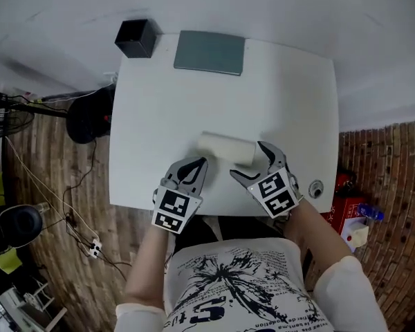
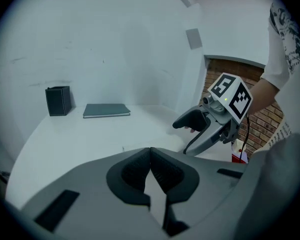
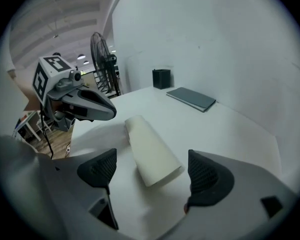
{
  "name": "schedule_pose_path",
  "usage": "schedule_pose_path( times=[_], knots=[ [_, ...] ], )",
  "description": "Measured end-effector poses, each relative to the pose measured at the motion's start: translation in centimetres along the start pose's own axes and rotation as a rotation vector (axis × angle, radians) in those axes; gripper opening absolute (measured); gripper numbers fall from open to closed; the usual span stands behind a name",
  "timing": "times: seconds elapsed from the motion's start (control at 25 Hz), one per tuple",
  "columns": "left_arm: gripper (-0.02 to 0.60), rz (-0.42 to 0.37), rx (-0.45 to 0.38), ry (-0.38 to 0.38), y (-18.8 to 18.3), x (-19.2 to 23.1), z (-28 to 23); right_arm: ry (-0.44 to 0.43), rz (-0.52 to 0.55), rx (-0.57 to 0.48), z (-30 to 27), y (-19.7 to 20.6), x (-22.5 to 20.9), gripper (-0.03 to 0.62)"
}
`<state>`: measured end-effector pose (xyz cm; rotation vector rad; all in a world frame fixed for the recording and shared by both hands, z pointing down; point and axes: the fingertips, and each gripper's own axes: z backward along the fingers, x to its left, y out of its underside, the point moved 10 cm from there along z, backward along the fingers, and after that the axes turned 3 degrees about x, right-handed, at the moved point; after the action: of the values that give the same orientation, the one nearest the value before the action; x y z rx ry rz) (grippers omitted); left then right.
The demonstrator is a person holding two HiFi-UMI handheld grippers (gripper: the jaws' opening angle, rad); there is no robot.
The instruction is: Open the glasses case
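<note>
Item: glasses case (image 1: 226,149), unopened, on bench (image 1: 159,116).
Your right gripper (image 1: 249,160) jaws gape beside it; left gripper (image 1: 202,163) jaws closed, empty. Pin it first.

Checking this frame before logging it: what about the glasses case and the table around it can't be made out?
- Seam or catch of the glasses case: neither the head view nor the right gripper view shows one, so the opening side is unknown.
- Left gripper view: the case does not show; the left hand-held gripper fills the lower picture with its own body.
- Head view: a small round thing at the table edge is too small to identify.
</note>
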<state>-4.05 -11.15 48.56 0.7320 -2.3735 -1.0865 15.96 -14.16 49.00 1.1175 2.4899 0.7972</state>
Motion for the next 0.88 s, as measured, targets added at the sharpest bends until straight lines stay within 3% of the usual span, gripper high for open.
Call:
schedule_pose_path(
  times=[0.36,0.48,0.88],
  knots=[
    [0.014,0.083,0.111,-0.053,2.4,1.4,-3.7,-0.008,0.142,0.095,-2.9,-0.1,-0.1,0.391],
    [0.014,0.083,0.155,-0.060,2.9,1.4,-4.1,0.018,0.166,0.108,-3.1,-0.1,-0.2,0.331],
    [0.014,0.114,0.162,-0.052,3.3,1.6,-4.0,-0.003,0.180,0.120,-3.0,-0.3,-0.1,0.322]
  ],
)
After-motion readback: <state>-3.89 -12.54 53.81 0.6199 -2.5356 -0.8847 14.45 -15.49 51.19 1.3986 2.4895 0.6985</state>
